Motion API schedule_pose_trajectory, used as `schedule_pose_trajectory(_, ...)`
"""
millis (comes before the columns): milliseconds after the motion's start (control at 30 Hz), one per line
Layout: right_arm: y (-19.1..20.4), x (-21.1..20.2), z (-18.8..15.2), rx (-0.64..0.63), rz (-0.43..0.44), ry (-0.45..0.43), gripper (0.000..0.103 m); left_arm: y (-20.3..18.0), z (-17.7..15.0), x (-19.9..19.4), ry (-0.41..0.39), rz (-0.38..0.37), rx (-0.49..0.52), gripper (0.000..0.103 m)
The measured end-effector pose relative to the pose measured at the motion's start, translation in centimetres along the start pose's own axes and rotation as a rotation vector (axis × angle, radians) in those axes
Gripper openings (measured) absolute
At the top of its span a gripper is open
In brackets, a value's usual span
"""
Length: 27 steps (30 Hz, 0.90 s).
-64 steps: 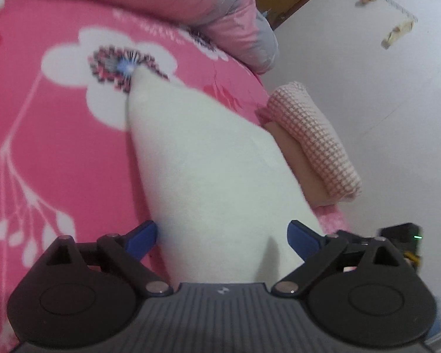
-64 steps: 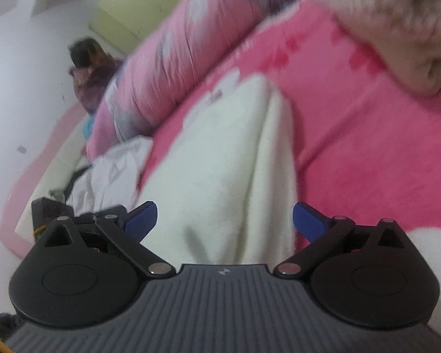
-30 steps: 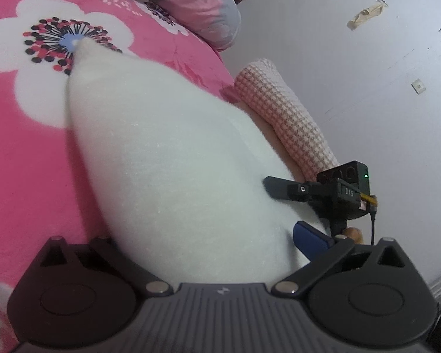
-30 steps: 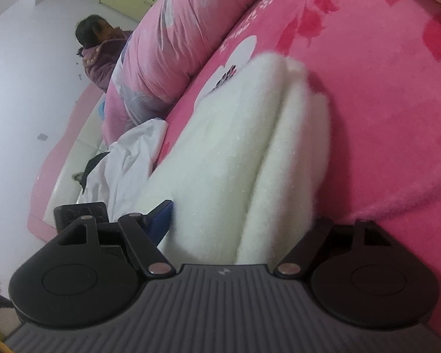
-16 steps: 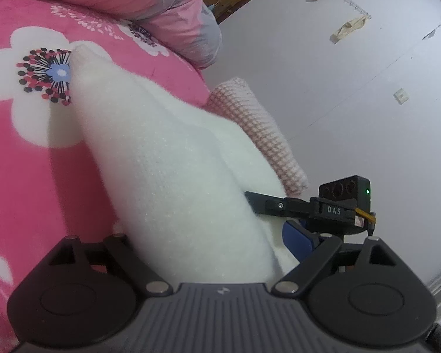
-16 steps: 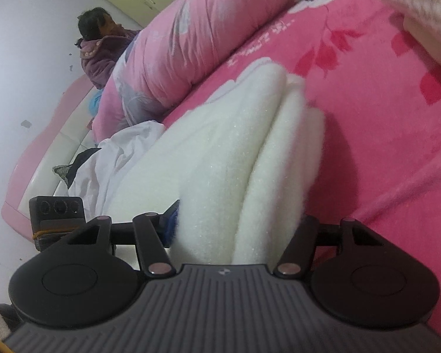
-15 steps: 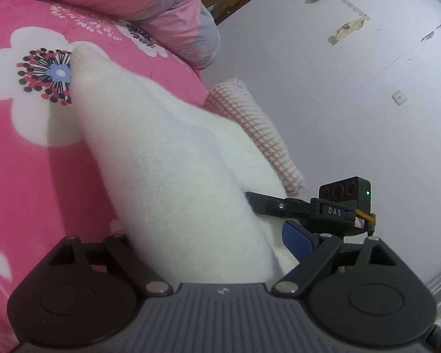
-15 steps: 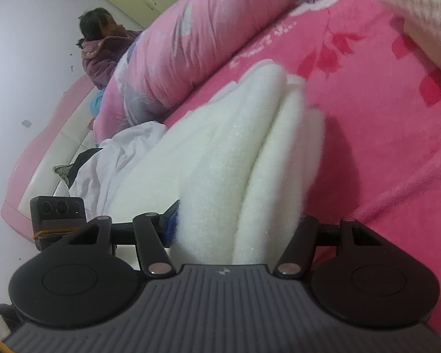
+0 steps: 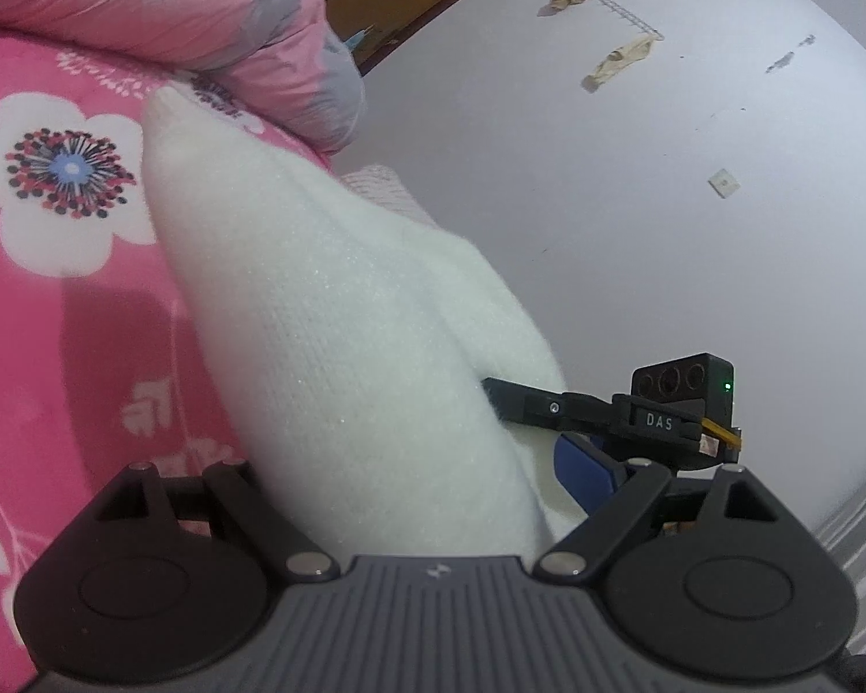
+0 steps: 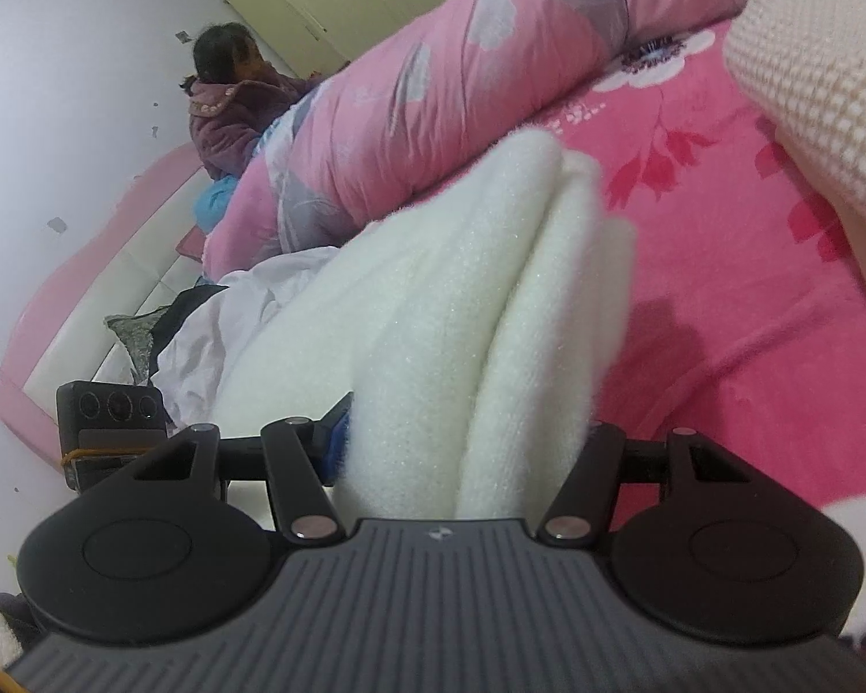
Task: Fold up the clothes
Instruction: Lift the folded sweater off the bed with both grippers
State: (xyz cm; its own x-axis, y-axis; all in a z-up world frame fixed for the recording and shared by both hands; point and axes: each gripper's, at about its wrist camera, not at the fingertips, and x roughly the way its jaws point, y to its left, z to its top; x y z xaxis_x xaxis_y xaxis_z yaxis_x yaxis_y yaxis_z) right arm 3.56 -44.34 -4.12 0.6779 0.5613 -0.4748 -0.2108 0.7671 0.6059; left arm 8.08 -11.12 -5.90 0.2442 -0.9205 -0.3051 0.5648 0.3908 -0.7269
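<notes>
A thick white fleecy garment [image 9: 329, 312] lies folded lengthways, its far tip near the quilt, and casts a shadow on the pink flowered bedcover [image 9: 58, 317]. It fills the gap of my left gripper [image 9: 427, 462], whose jaws stand wide; the cloth hides the left finger, and only the blue right pad [image 9: 583, 462] shows. In the right wrist view my right gripper [image 10: 467, 439] is shut on the bunched garment [image 10: 450, 300]. The two grippers are close: one of the right gripper's fingers [image 9: 491, 390] pokes into the cloth, and the left gripper's body [image 10: 109, 410] shows at the left.
A rolled pink quilt [image 10: 433, 104] lies along the far side of the bed. A folded pink checked garment [image 10: 820, 75] sits at the right, a crumpled white cloth [image 10: 231, 312] at the left. A person [image 10: 231, 92] sits beyond the quilt. A white wall [image 9: 664, 202] stands close by.
The right gripper's jaws have closed on the garment. The garment has been folded over and raised, and its far tip has moved from the flower toward the quilt. The grippers have come together.
</notes>
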Motion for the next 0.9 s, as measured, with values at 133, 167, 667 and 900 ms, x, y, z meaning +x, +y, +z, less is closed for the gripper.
schedule_pose_trajectory(133, 1.7, -1.9, -0.8, -0.021, -0.008, -0.021, 0.058, -1.7, -1.0, -1.5, -0.014, -0.011, 0.021, 0.089)
schedule_pose_trajectory(167, 2.2, -2.3, -1.0, -0.027, -0.009, -0.026, 0.058, -2.0, -1.2, -1.7, -0.017, -0.013, 0.025, 0.089)
schedule_pose_trajectory(667, 6.8, -5.5, -2.8, -0.076, -0.027, -0.059, 0.058, -5.2, -3.3, -4.9, -0.057, -0.034, 0.062, 0.089)
schedule_pose_trajectory(900, 8.0, -5.9, -3.4, -0.087, -0.033, -0.064, 0.058, -5.6, -3.8, -5.7, -0.065, -0.037, 0.071, 0.09)
